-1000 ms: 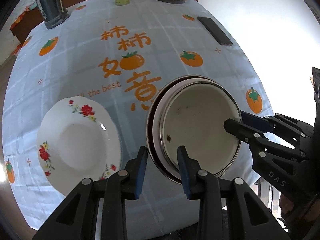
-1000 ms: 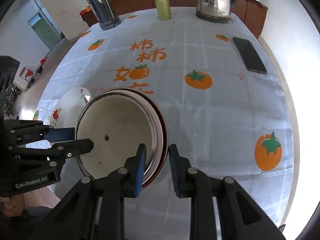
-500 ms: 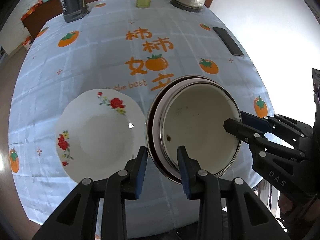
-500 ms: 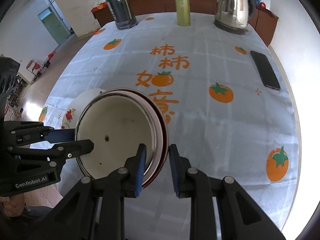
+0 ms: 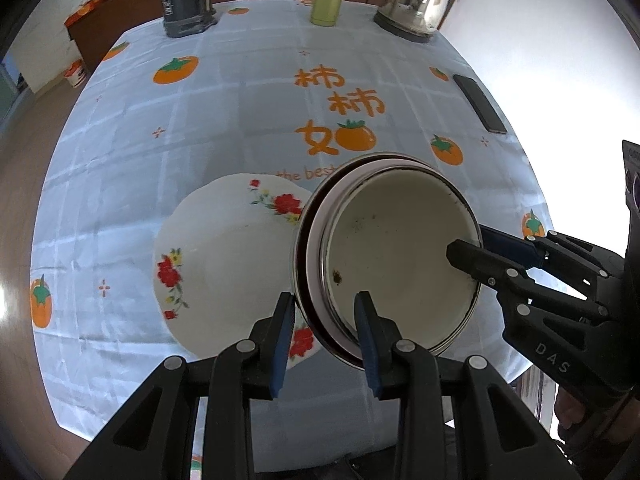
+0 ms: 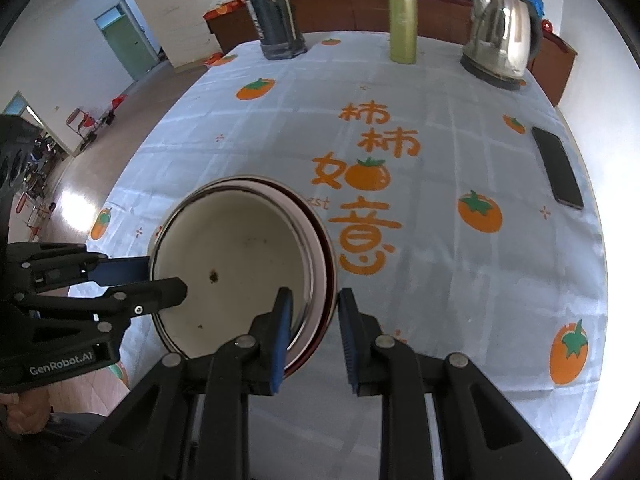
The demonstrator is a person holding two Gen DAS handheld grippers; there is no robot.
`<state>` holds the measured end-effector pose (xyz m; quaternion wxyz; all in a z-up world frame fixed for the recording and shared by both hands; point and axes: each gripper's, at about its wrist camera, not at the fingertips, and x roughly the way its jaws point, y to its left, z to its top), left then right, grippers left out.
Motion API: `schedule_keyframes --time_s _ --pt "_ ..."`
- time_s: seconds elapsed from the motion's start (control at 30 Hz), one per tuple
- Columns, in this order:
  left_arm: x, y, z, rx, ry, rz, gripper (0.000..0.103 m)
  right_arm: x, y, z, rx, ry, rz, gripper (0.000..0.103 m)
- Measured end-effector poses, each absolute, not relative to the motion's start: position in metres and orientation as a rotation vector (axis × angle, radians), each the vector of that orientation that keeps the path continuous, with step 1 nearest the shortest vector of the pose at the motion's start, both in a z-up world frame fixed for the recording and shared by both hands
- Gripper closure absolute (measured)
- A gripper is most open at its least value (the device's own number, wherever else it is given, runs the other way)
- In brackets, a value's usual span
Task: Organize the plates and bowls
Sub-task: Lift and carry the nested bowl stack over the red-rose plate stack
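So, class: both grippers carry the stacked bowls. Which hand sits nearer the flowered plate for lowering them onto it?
Left. The left gripper grips the stacked bowls on the rim beside the flowered plate; the right gripper grips the opposite rim.

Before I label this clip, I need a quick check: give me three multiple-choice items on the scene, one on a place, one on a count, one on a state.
1. Where is the smartphone?
A. near the tablecloth's right edge
B. inside the bowl
C. beside the thermos

2. How many grippers grip the stacked enamel bowls?
A. none
B. one
C. two

3. The floral plate is:
A. lying on the tablecloth
B. lifted
C. upside down

Answers: 1 A, it lies at the right edge of the tablecloth. 2 C, the left gripper and the right gripper each clamp the rim. 3 A, it rests face up on the cloth.
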<state>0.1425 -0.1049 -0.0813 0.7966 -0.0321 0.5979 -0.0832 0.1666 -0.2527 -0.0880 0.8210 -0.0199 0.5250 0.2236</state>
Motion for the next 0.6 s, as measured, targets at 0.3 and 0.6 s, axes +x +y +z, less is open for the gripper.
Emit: schedule_keyframes --time_s 0.3,0.6 --pt "0.137 -0.079 -0.083 -0.111 1.292 -0.138 0.070 0.170 -0.226 -0.089 -0.072 1.126 0.517 0.080" --pt "0.131 -0.052 -0.088 -0.167 1.303 -0.104 0.070 0.172 -0.202 -0.090 -0.107 1.136 0.557 0.080"
